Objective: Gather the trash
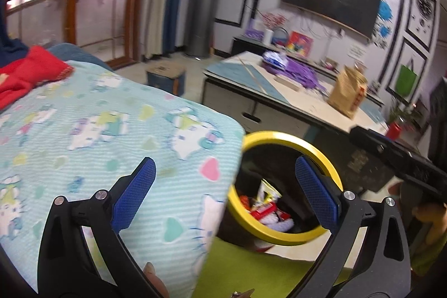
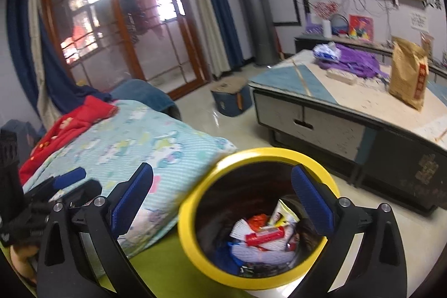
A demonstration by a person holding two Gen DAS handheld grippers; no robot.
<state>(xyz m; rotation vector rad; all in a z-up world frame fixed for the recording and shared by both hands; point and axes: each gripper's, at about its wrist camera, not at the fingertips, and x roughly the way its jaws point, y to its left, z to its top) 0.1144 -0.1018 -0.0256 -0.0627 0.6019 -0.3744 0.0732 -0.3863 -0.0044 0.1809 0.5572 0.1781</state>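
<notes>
A round bin with a yellow rim (image 2: 262, 151) stands on the floor beside the bed. Inside lie several wrappers, among them a red one (image 2: 265, 238), white ones and something blue. My right gripper (image 2: 222, 172) hangs open just above the bin's mouth with nothing between its blue pads. In the left wrist view the same yellow rim (image 1: 279, 134) shows partly behind the blanket, with the red wrapper (image 1: 264, 210) in the bin. My left gripper (image 1: 223, 166) is open and empty, over the blanket's edge and the bin.
A pale blue cartoon-cat blanket (image 1: 97, 130) covers the bed, with a red garment (image 1: 28, 71) at its far end. A low table (image 2: 349, 102) carries a brown paper bag (image 2: 408, 74) and purple cloth (image 2: 354, 59). A blue box (image 2: 232, 99) sits on the floor.
</notes>
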